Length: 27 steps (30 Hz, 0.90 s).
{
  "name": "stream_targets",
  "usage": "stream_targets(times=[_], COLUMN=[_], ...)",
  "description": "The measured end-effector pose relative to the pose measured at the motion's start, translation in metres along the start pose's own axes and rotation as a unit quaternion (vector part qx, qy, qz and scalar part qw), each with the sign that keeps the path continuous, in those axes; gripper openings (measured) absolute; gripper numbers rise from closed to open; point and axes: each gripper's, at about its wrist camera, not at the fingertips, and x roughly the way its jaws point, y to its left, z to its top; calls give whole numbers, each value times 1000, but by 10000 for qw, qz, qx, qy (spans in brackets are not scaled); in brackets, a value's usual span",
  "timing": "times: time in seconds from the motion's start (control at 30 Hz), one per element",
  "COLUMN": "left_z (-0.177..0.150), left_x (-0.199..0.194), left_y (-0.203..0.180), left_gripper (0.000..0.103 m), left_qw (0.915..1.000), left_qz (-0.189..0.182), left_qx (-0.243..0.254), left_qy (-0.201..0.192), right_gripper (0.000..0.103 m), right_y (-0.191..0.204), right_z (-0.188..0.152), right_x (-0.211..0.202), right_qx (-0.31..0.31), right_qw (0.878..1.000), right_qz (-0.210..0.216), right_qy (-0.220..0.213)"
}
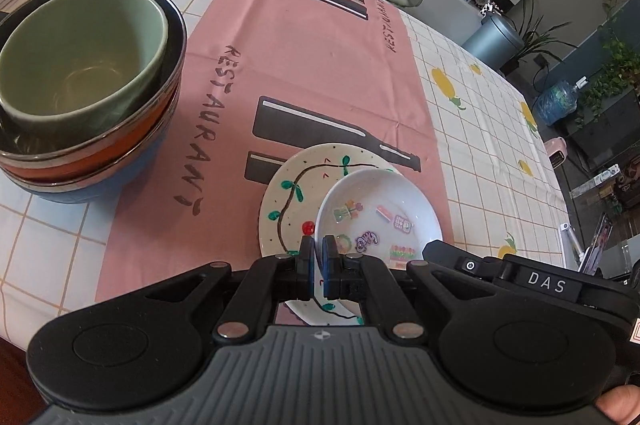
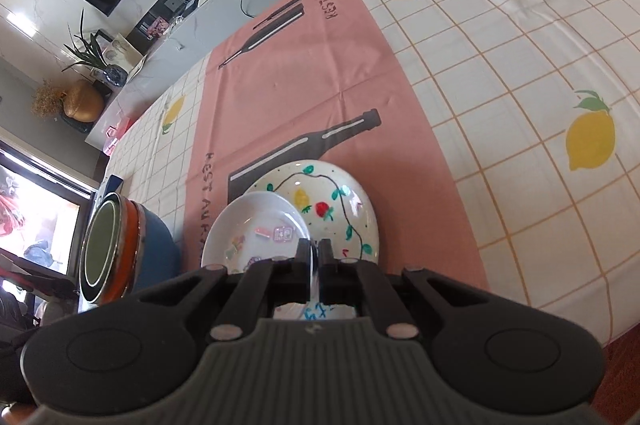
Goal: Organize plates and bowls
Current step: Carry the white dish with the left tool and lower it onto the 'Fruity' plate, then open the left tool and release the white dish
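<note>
While the right gripper [image 2: 314,257] sits low over the pink mat [image 2: 320,77], its fingers [image 2: 303,253] are pinched tight on the near rim of the small white dish [image 2: 256,225], the edge showing as a bright sliver between the pads. That dish, dotted with little stickers, lies tilted on top of the painted plate [image 2: 340,201], overlapping its left half in the right wrist view; the plate itself rests flat on the mat, partly over a printed bottle. Over on the left gripper [image 1: 319,255], the fingers [image 1: 307,257] are drawn nearly together with only a thin slit between them, and whether they pinch a rim I cannot tell; they sit just over the plate [image 1: 288,193] beside the dish [image 1: 380,209]. Away to the left stands the bowl stack [image 1: 80,85]: green bowl [image 1: 76,61] nested on top, an orange one [image 1: 104,153] below it, a blue one [image 1: 88,189] at the bottom, upright on the lemon-print cloth [image 1: 480,97] covering the desk, well apart from the plate.
</note>
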Motion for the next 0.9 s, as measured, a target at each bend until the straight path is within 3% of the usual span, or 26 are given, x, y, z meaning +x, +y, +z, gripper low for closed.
stream_targets(times=[0.4, 0.7, 0.9], left_z=[-2, -1, 1], left_x=[14, 16, 15], left_y=[-2, -6, -10], left_gripper=[4, 4, 17], left_qw=[9996, 9992, 9988], left_qz=[280, 349, 412], left_qx=[33, 173, 263], left_qy=[16, -6, -94], right_gripper=[0, 0, 5], right_y=[7, 6, 4], right_z=[-2, -2, -1], right_x=[13, 17, 15], right_qx=[-402, -422, -415], right_qw=[9985, 9984, 9983], right_qz=[-343, -355, -378], right_qy=[-157, -149, -175])
